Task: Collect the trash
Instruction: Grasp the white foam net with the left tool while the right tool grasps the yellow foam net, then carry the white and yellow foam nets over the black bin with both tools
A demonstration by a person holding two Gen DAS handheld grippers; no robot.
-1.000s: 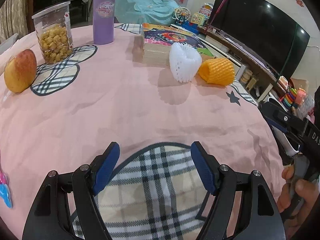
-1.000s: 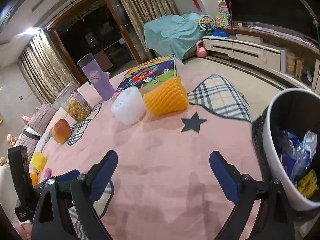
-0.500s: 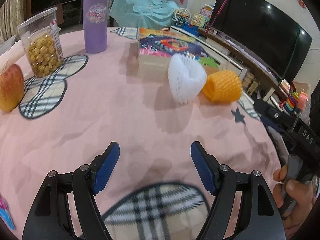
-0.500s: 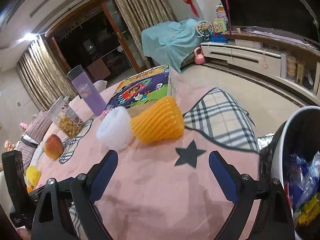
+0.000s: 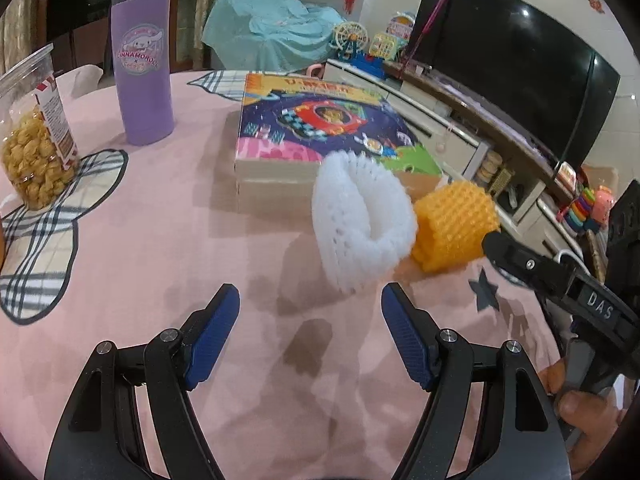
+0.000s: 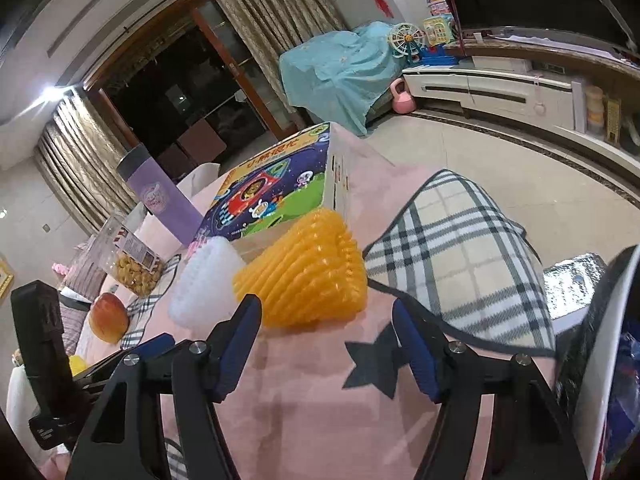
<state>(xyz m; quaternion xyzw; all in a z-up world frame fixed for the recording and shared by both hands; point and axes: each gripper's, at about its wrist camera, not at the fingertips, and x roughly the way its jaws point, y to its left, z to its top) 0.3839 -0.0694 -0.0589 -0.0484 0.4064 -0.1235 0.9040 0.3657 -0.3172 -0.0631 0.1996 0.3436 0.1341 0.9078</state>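
Note:
A white foam fruit net (image 5: 362, 222) and an orange foam fruit net (image 5: 454, 226) lie side by side on the pink tablecloth (image 5: 160, 264), in front of a puzzle box. My left gripper (image 5: 310, 308) is open, just short of the white net (image 6: 202, 280), nothing between its blue pads. My right gripper (image 6: 326, 322) hovers right before the orange net (image 6: 304, 274); its jaws are closing, and the net lies just beyond the tips, not between them. A white trash bin (image 6: 610, 356) with wrappers inside stands at the right table edge.
A colourful puzzle box (image 5: 320, 136) sits behind the nets. A purple tumbler (image 5: 140, 60), a clear jar of snacks (image 5: 34, 136) and an apple (image 6: 108, 318) stand farther left. A hand (image 5: 580, 404) holds the right gripper's handle. Beyond the table are a TV and cabinet.
Both grippers moved forward over the table toward the two foam nets, which now look larger and closer. The right gripper's jaws have narrowed.

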